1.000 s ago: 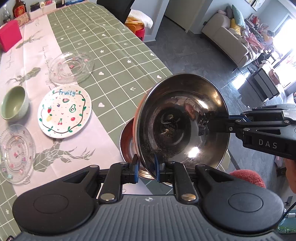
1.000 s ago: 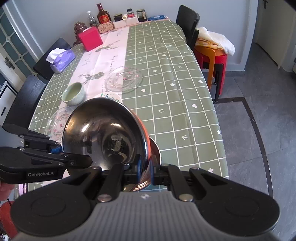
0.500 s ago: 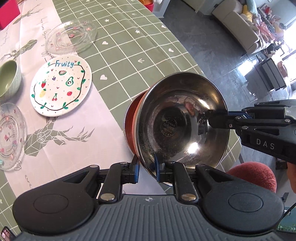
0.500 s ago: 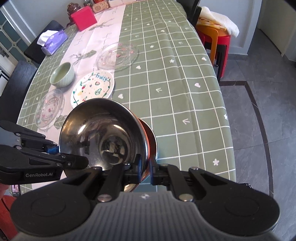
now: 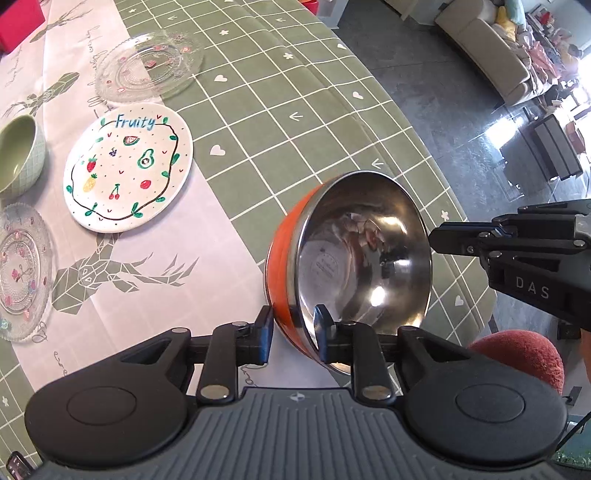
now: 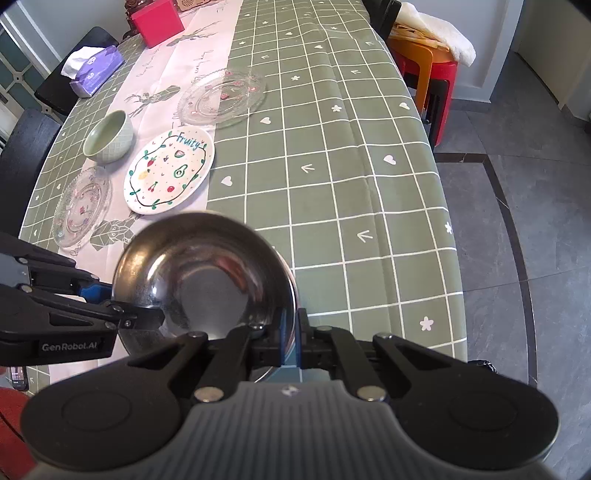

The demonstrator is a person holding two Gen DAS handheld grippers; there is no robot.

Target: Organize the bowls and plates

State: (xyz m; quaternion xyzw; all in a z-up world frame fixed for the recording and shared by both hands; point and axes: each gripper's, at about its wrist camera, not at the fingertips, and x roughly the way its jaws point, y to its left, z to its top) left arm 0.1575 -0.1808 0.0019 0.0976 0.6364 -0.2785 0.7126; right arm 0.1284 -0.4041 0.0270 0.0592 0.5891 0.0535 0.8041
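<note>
Right tool (image 6: 290,341) is clamped on the steel bowl (image 5: 365,258) rim; left tool (image 5: 293,332) is opening, jaws straddling that rim, over the desk (image 6: 332,184).

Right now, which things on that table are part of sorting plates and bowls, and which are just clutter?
Job:
steel bowl
green bowl
Fruity plate
far glass plate
near glass plate

Clutter:
tissue pack
red box

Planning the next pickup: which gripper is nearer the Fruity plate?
Left. The left gripper, jaws opening around the steel bowl rim, is on the Fruity plate side; the right gripper grips the far rim.
</note>
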